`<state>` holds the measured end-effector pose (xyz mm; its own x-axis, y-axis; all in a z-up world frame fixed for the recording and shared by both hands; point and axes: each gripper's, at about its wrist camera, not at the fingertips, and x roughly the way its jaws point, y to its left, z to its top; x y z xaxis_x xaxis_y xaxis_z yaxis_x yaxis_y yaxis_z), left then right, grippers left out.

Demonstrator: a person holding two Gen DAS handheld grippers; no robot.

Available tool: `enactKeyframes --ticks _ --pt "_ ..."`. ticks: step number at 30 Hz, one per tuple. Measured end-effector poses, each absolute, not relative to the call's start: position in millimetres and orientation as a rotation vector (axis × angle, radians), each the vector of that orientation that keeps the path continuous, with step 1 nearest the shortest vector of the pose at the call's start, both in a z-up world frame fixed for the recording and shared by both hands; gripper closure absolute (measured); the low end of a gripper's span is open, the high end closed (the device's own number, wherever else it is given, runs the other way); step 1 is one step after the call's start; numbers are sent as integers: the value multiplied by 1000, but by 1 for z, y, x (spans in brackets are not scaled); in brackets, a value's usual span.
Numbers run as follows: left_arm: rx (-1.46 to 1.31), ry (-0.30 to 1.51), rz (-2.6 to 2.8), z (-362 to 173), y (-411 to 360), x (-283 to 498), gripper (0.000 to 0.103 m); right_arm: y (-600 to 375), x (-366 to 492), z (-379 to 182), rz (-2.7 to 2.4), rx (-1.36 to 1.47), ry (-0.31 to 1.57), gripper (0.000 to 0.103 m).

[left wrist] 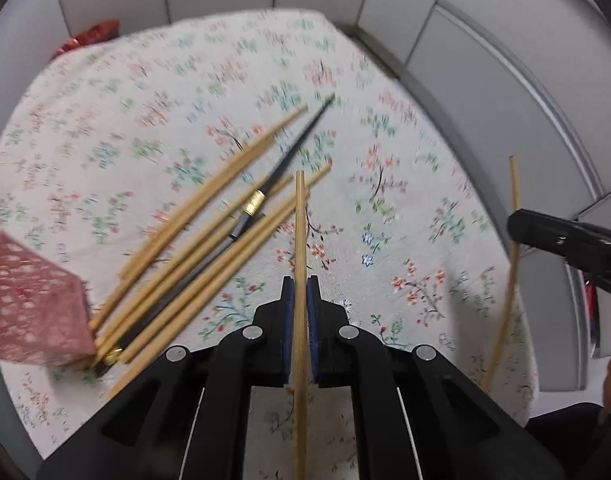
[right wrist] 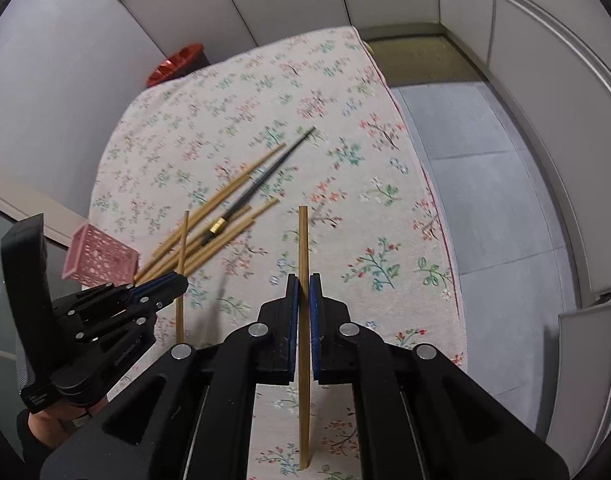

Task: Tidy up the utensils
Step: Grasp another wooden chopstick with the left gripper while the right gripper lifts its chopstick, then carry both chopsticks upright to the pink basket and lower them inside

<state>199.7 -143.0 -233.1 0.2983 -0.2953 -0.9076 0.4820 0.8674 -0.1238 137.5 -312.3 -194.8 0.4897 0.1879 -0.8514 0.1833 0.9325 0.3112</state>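
From the left wrist, the left tool (left wrist: pixel 300 292) pinches one bamboo chopstick (left wrist: pixel 300 240) above the floral tabletop (left wrist: pixel 405 200), right of the chopstick pile (left wrist: pixel 209 216) beside the pink basket (left wrist: pixel 29 296); from the right wrist, the right tool (right wrist: pixel 304 292) pinches another chopstick (right wrist: pixel 303 248), right of that pile.

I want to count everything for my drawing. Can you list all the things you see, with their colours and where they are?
Loose bamboo chopsticks: about seven, tan, piled mid-table beside the basket.
Black chopsticks: apparently two, black with gold bands, in that pile.
Basket: one, pink, at the table's left edge.
Tablecloth: one, cream with flowers, covering the table.
Red container: one, beyond the far edge.
Held chopsticks: two, tan, one in the left gripper, one in the right gripper.
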Motion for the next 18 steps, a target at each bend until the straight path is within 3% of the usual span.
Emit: enactKeyframes --ticks 10,18 --pt "58 917 -431 -162 -70 187 97 -277 120 -123 49 372 830 99" --pt "-30 622 -310 -80 -10 151 97 -246 117 -64 100 386 632 99"
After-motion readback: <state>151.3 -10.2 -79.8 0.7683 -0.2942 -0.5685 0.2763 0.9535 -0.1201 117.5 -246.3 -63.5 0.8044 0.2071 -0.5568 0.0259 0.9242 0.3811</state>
